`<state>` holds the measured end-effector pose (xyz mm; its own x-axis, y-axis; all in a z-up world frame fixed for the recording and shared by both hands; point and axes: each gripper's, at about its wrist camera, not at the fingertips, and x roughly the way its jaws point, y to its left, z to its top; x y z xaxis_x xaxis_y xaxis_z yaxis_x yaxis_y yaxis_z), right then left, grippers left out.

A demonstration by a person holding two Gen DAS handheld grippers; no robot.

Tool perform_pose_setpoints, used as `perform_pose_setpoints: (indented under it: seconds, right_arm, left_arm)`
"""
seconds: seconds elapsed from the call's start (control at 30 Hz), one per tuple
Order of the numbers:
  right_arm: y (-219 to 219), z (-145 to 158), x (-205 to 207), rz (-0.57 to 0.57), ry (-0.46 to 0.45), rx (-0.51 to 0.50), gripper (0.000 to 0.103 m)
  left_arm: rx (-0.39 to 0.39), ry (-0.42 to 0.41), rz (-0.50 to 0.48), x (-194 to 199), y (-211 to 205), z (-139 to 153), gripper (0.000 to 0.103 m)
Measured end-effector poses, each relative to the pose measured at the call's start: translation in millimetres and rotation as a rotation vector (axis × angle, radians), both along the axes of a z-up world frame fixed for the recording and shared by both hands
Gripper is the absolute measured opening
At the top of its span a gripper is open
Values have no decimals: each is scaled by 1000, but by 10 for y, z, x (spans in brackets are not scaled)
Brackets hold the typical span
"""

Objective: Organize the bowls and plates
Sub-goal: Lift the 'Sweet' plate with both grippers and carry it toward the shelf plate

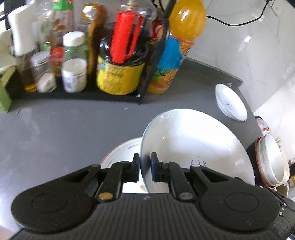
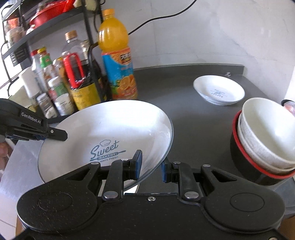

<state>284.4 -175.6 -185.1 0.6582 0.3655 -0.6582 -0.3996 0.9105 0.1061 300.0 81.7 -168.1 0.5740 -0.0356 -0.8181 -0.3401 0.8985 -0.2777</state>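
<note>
A large white plate (image 1: 193,144) printed "Sweet Bakery" (image 2: 103,133) hangs tilted above the dark counter. My left gripper (image 1: 144,168) is shut on its rim; from the right wrist camera the left gripper (image 2: 55,133) shows at the plate's left edge. My right gripper (image 2: 151,168) stands open astride the plate's near right rim, one finger inside and one beneath. Another white plate (image 1: 121,153) lies below, mostly hidden. A small white dish (image 2: 219,90) sits at the far right. White bowls (image 2: 265,133) are stacked in a black, red-rimmed bowl (image 2: 239,147).
A black wire rack (image 2: 88,48) crowded with bottles and jars (image 1: 73,61) fills the back left. Beside it stands an orange juice bottle (image 2: 116,55). A black cable (image 2: 162,17) runs down the white wall. The counter's back edge (image 2: 202,65) meets that wall.
</note>
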Motion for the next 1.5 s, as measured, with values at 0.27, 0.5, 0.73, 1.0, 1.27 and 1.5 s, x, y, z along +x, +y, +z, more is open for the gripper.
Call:
perform_pose_setpoints:
  seconds: [0.27,0.5,0.73,1.0,1.27,1.5]
  right_arm:
    - [55,-77,-140,50,16,-9,21]
    - [100,-145,-188,65,32,-45,21]
    - [119,-186,-180,73,45,-76,21]
    - [186,-207,-180,102,55,-100,21]
    - [219,-262,-177,130,87,-109,21]
    - [208,-323,-142,166,153,-81,21]
  left_arm:
    - [4,32,51,-277,14,-36,10]
    - [-12,60,57,-372,14,-188,10]
    - [-21,84,49,-382,4,-319,11]
    - [-18,115,55,-340,41,-377,13]
    - [11,126,54,-319,55,-419,14]
    - [52,127,45,-292,46,-454,15]
